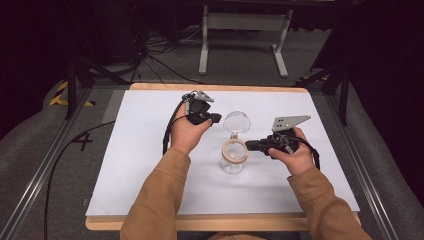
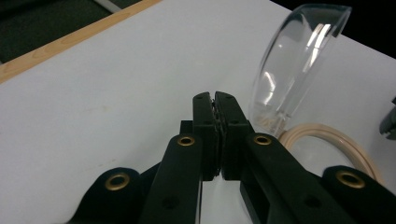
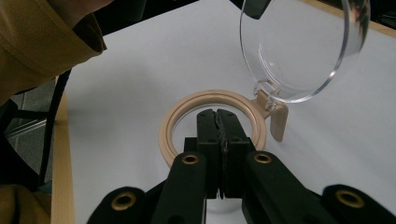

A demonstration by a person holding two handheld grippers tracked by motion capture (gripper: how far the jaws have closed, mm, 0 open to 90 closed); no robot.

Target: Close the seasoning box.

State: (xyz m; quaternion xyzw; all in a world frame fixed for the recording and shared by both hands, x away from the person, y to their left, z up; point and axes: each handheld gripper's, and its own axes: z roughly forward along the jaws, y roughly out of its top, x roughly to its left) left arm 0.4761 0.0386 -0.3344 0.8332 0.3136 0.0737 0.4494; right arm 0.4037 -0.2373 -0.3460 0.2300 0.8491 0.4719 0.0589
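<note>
So we've got a clear glass jar [image 1: 233, 161] standing upright near the middle of the desk [image 1: 140, 150], a bit closer to the near edge than the far one. It has a beige ring [image 3: 212, 122] around its mouth, and its clear round lid [image 1: 236, 121] is flipped open on a hinge [image 3: 275, 114], standing up on the far side of the jar.

The right tool [image 1: 252, 145] sits just beside the jar's rim on the right side, pointing at it. In the right gripper view its jaws are pressed together with nothing between them, tips over the ring's near edge; we can't tell if they actually touch it. The right hand [image 1: 295, 152] holds it low over the desk.

The left tool [image 1: 216, 118] is up by the lid, just to its left, toward the far edge. Its jaws are closed too, empty, and in the left gripper view the lid stands right next to the tips. The left hand [image 1: 187, 132] grips it, cable [image 1: 167, 131] hanging down beside the wrist.

Both sleeves [image 1: 155, 205] are tan and come in from the near edge.
</note>
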